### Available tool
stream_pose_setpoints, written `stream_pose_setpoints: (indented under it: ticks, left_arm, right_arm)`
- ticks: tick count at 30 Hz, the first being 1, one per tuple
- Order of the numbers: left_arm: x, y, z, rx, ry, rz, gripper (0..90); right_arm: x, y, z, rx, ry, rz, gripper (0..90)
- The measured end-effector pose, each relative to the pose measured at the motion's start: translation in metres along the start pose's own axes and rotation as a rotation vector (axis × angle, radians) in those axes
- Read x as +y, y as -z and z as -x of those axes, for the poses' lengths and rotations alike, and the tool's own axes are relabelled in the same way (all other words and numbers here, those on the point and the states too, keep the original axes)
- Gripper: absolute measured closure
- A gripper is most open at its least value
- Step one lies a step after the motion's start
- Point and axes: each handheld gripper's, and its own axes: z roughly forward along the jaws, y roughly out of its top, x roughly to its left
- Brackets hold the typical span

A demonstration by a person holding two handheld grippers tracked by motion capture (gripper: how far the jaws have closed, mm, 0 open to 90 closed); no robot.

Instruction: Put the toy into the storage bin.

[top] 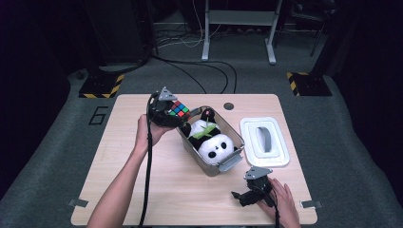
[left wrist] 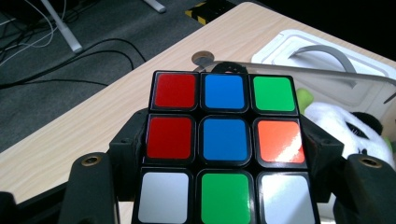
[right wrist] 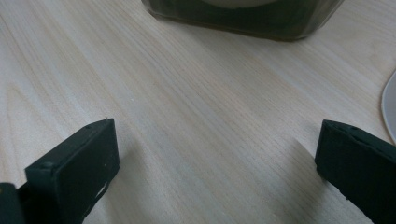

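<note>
Firmly between left gripper [left wrist: 224,186] jaws: cube [left wrist: 225,140].

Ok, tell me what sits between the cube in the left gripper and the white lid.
In the high view, the clear bin with the panda plush lies between the puzzle cube and the white lid.

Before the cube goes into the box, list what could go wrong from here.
1. The panda toy already takes up most of the clear box, so the puzzle cube may perch on top rather than settle in.
2. The left gripper holds the cube by its sides at the box's far corner; a knock on the rim could twist it loose.
3. The right gripper rests open on the table, apart from the box, so nothing steadies it if nudged.
</note>
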Motion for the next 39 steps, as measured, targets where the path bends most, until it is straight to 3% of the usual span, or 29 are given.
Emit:
stream_pose_setpoints:
  ticks: [12,25,39]
  left_arm:
    - [0.014,-0.031,0.007,-0.053,-0.010,-0.029,33.5]
    - [0.016,-0.064,0.009,-0.080,-0.018,-0.078,33.5]
    - [0.010,-0.098,0.006,-0.110,-0.048,-0.194,33.3]
  right_arm:
    - [0.000,0.000,0.000,-0.001,0.001,0.001,0.0]
    - [0.000,0.000,0.000,-0.001,0.003,0.001,0.0]
    - [0.000,0.000,0.000,0.000,-0.003,-0.001,0.0]
